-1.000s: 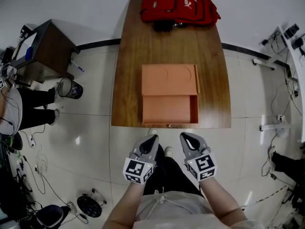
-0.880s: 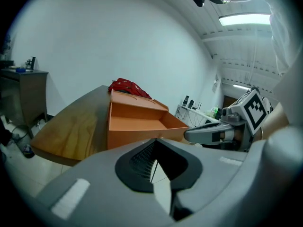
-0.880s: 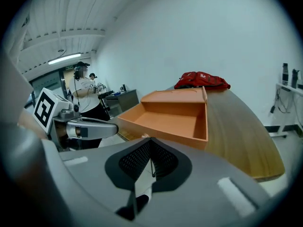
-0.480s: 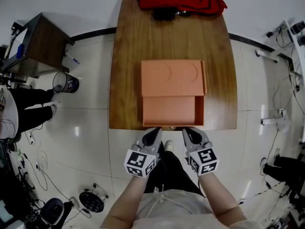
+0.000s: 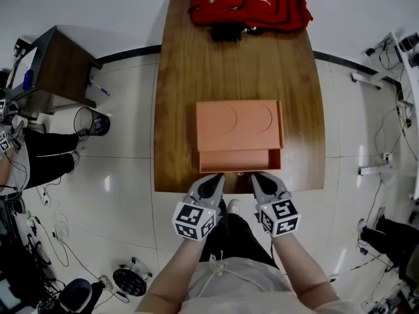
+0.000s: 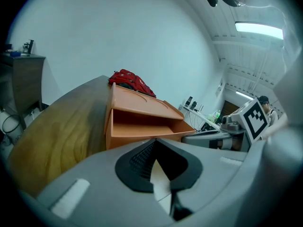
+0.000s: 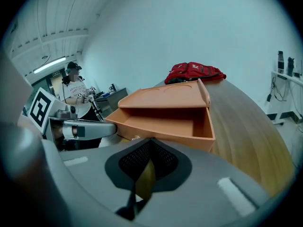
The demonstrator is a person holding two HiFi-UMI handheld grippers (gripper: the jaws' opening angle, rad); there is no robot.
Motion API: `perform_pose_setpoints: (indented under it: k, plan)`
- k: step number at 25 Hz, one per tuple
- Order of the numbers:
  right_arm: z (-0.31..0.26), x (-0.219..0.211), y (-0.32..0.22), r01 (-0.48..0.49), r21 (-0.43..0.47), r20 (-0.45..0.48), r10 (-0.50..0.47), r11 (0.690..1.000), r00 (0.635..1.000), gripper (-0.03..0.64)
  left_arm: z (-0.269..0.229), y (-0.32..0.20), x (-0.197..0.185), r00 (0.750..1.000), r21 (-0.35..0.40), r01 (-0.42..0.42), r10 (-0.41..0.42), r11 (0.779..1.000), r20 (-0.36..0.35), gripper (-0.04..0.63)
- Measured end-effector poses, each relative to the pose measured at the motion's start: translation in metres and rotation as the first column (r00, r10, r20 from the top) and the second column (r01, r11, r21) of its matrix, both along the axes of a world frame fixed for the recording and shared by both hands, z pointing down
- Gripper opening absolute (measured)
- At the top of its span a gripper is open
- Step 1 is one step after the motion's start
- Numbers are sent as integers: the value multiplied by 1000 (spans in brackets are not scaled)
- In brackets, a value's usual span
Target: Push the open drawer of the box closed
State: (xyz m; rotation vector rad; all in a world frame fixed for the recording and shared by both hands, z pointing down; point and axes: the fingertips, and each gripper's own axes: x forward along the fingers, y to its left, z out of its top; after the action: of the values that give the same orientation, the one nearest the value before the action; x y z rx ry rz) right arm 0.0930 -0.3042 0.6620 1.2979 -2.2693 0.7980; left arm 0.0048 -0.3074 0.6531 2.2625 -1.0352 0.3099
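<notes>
An orange box [image 5: 239, 118] lies on the wooden table [image 5: 177, 97], with its drawer [image 5: 239, 160] sticking out a short way toward the near table edge. In the head view my left gripper [image 5: 211, 180] and right gripper [image 5: 261, 178] are both shut, their tips at the drawer's front face, one near each end. The drawer is empty in the left gripper view [image 6: 142, 126] and in the right gripper view [image 7: 165, 123]. Nothing is held between the jaws of the left gripper [image 6: 155, 143] or the right gripper [image 7: 150, 143].
A red backpack [image 5: 250, 4] lies at the table's far end. Left of the table stand a dark side table [image 5: 55, 70] and a waste bin [image 5: 88, 120]. A seated person's legs [image 5: 46, 152] are at the left edge, with cables on the floor.
Both grippers have moved forward to the drawer's front. The drawer has slid partway into the box and now shows about half as much as before.
</notes>
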Motion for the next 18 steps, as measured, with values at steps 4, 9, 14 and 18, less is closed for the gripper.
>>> perform_pose_setpoints:
  k: [4,9,14,18]
  plan:
    - [1,1,-20,0,4,-8,0,1000,1000,8,0,-19,1,1000,-1,4,-4,1000,-2,6]
    - [-1,7,-45,-12,3,-12,12,1000,1000,8,2,-45,3,1000,-6,0,0,1000,15,6]
    - [2,8,-56,-20,-15,-13,20,1000,1000,8,3,-55,3,1000,-21,13,-13,1000,6,6]
    - [3,9,-58,-17,-30,-21,16,999,1000,8,5,-58,3,1000,-40,11,-11,999,2,6]
